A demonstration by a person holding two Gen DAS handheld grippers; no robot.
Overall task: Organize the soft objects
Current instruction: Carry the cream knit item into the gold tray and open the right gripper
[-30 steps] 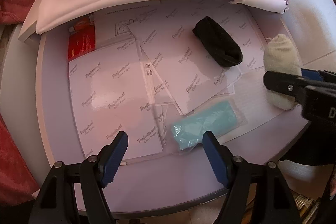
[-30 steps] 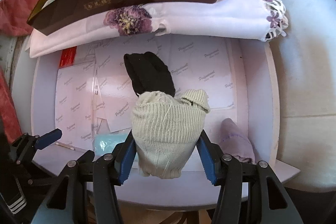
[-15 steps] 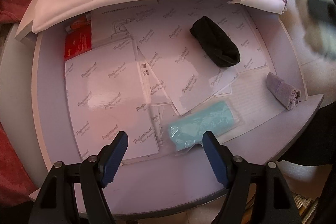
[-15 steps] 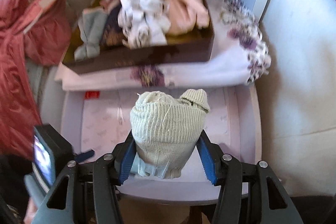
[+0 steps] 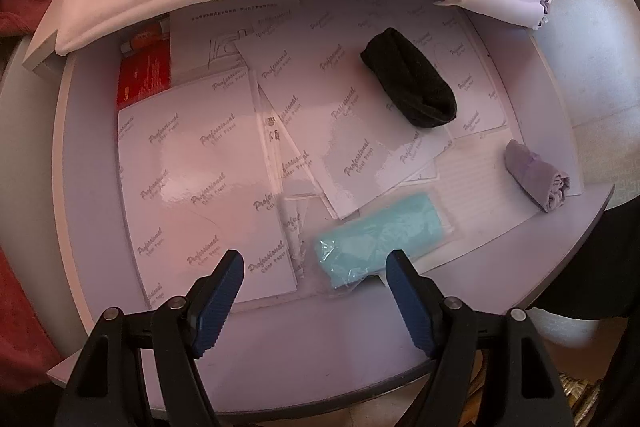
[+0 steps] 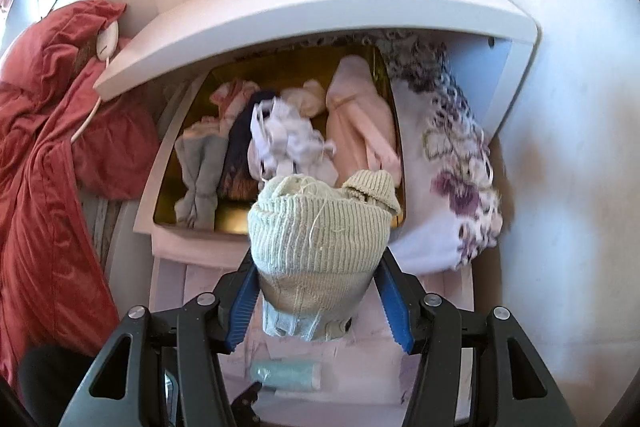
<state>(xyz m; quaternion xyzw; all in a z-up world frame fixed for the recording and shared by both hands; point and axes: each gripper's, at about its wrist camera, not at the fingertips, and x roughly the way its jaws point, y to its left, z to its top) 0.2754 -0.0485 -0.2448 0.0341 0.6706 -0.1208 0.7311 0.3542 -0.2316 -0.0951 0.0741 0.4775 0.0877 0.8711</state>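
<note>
I see a red quilted cover (image 6: pixel 48 155) cut off at the left edge. The dark box (image 6: pixel 280 147) of rolled socks sits half hidden under a shelf. My right gripper (image 6: pixel 318 301) clamps a ribbed cream sock roll (image 6: pixel 320 227) before it. My left gripper (image 5: pixel 314 297) gapes empty over the desk (image 5: pixel 320 339), near a wrapped teal roll (image 5: pixel 380 239).

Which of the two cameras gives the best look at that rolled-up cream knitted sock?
The right wrist view. The rolled cream knitted sock fills the middle of the picture, pinched between the right gripper's blue pads, with the dark box of rolled clothes behind it. The left wrist view does not show it at all.
</note>
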